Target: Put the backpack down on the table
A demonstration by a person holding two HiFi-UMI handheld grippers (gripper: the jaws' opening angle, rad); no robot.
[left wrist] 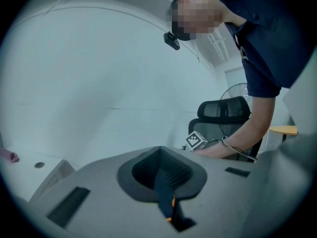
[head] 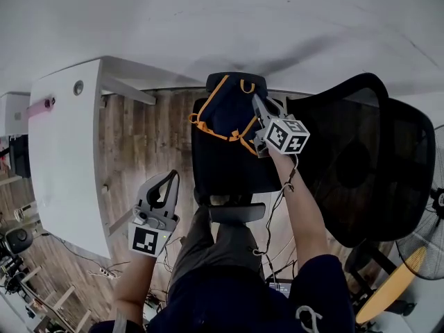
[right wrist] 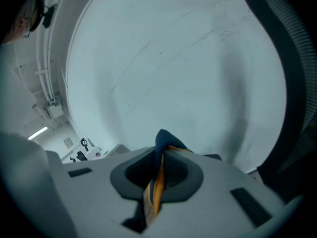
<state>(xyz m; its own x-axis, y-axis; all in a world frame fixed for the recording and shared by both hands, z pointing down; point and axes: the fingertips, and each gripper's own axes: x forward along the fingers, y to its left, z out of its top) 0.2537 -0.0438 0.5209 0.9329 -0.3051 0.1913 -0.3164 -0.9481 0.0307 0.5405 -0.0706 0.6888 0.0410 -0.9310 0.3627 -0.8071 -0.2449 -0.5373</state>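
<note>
— Beside the white table (head: 62,151), over wood flooring (head: 146,137), what did the head view catch?

— Biggest item at R: a black mesh office chair (head: 361,158). Centre frame, a smaller black seat (head: 229,168), w/ the navy, orange-trimmed backpack (head: 225,113) over its far end. Bag was well clear of the table; whether it touched the seat couldn't be told.

— And the tools?

— R gripper (head: 257,103) was pictured clamped on the bag's navy-and-orange strap (right wrist: 157,182), jaws pinched together round it, at the bag's R side. L gripper (head: 168,177) sat nearer the person, between table and seat, apart from the bag, jaws closed.

— Anything in the L one?

— Yes: a thin navy strip (left wrist: 164,192), orange speck at its lower end, nipped in the slot. Its link to the bag wasn't visible in any view.
</note>
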